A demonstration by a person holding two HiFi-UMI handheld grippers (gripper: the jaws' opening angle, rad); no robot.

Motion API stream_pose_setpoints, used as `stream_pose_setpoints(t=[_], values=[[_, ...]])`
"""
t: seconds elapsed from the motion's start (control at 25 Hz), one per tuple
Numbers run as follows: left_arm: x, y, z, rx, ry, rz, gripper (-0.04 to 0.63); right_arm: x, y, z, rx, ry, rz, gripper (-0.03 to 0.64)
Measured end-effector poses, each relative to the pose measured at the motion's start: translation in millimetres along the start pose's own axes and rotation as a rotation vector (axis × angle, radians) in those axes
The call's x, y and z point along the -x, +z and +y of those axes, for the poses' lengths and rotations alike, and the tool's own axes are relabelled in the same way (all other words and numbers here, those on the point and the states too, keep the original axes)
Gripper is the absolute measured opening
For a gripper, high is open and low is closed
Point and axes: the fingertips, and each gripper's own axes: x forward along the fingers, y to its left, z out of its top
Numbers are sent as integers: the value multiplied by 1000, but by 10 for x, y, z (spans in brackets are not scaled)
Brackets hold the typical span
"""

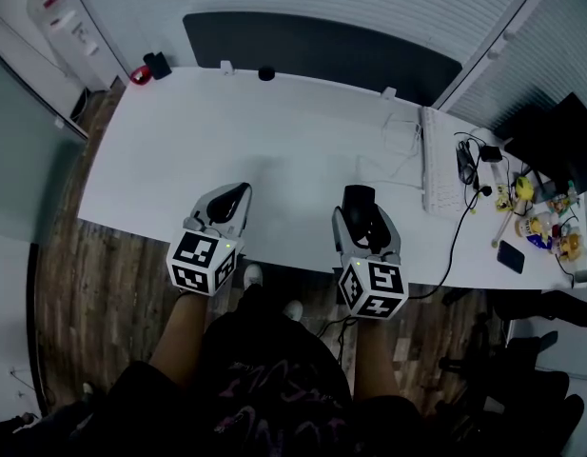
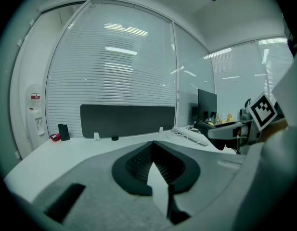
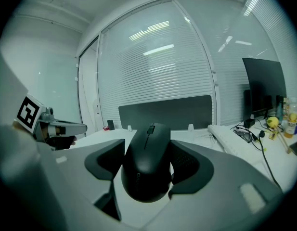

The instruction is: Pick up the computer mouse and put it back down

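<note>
A black computer mouse (image 3: 148, 163) sits clamped between the pads of my right gripper (image 3: 150, 150), its wheel end pointing away from me. In the head view the mouse (image 1: 360, 213) hangs in the right gripper (image 1: 360, 201) over the front edge of the white desk (image 1: 274, 131), lifted off the surface. My left gripper (image 1: 230, 199) hovers to its left at about the same height. Its jaws meet at the tips (image 2: 154, 146) with nothing between them.
A white keyboard (image 1: 436, 165) lies at the desk's right with cables (image 1: 469, 160), a dark monitor (image 1: 559, 141), a phone (image 1: 510, 255) and small figurines (image 1: 540, 222). A dark partition (image 1: 322, 50) lines the far edge. A red object (image 1: 141, 74) sits at the far left corner.
</note>
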Motion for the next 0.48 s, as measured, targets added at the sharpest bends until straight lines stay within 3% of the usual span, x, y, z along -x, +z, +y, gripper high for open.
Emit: stream_pose_setpoints(t=[0.48], values=[[75,417,-83,-36,9,-95,2,172,355,-106,25,-10,-79,305]])
